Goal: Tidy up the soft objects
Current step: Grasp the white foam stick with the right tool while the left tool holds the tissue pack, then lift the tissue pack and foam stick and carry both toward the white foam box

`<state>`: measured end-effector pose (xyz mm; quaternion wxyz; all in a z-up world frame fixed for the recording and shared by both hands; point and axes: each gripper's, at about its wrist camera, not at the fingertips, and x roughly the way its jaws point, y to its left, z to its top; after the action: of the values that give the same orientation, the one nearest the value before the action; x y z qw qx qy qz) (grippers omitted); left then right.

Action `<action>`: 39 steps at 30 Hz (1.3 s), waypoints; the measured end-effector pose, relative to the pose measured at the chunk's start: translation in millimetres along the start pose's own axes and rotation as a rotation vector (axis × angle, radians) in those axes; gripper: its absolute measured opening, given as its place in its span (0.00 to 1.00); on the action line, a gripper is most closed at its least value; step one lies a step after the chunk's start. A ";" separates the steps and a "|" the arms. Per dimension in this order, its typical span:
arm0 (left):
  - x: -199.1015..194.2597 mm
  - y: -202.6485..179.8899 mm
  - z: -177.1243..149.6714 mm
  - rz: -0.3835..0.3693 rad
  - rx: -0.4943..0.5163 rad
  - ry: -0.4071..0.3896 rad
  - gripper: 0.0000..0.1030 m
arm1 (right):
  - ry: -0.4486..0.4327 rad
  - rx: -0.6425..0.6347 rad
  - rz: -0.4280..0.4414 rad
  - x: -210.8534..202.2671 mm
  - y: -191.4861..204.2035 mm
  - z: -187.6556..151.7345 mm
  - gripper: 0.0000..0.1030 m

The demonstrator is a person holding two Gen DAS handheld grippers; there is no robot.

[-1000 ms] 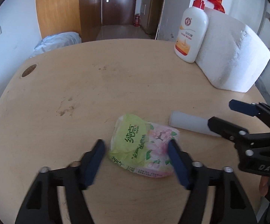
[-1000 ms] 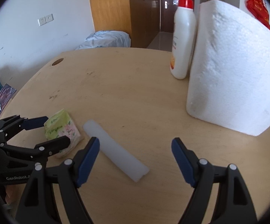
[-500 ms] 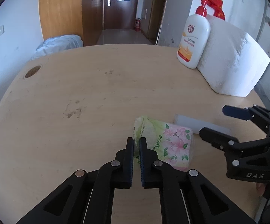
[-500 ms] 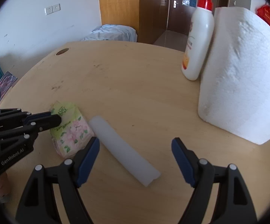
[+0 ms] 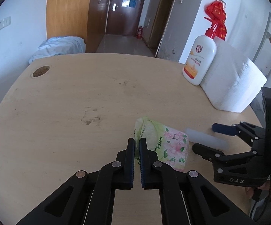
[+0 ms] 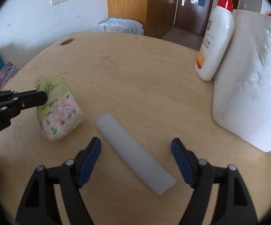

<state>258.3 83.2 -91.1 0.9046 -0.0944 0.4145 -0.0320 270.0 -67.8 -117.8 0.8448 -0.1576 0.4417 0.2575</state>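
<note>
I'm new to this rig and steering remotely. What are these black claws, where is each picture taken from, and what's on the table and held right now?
Each claw is a hand-held two-finger gripper with a camera looking along its fingers; no robot arm. One picture is from the left gripper, the other from the right gripper. On the wooden table: a flowered tissue pack, a white foam strip, a lotion bottle and a paper towel roll. The left gripper pinches the tissue pack's wrapper. The right one is closing around the strip, not touching yet.
</note>
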 end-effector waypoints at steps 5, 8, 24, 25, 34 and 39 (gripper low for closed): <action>-2.3 -1.0 -0.2 0.010 -0.003 -0.015 0.05 | -0.004 0.026 0.001 -5.6 -4.8 -2.2 0.41; -2.1 -1.1 -0.9 0.016 -0.006 -0.014 0.05 | -0.001 0.035 -0.004 -8.1 -3.3 -3.9 0.32; -23.8 -24.8 -5.7 0.014 0.059 -0.069 0.05 | -0.110 0.203 0.000 -50.6 -15.4 -19.8 0.17; -26.1 -26.2 -6.1 0.016 0.060 -0.071 0.05 | -0.122 0.208 -0.005 -56.2 -14.8 -21.8 0.17; -56.2 -40.8 -15.5 0.014 0.070 -0.131 0.05 | -0.196 0.244 -0.018 -92.3 -18.3 -39.0 0.17; -74.7 -49.2 -21.7 0.014 0.075 -0.176 0.05 | -0.250 0.253 -0.040 -114.7 -13.3 -41.1 0.17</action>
<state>194.0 42.1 -39.6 0.9405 -0.0600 0.3328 -0.0327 195.6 -133.0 -45.4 0.9113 -0.0255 0.3588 0.2004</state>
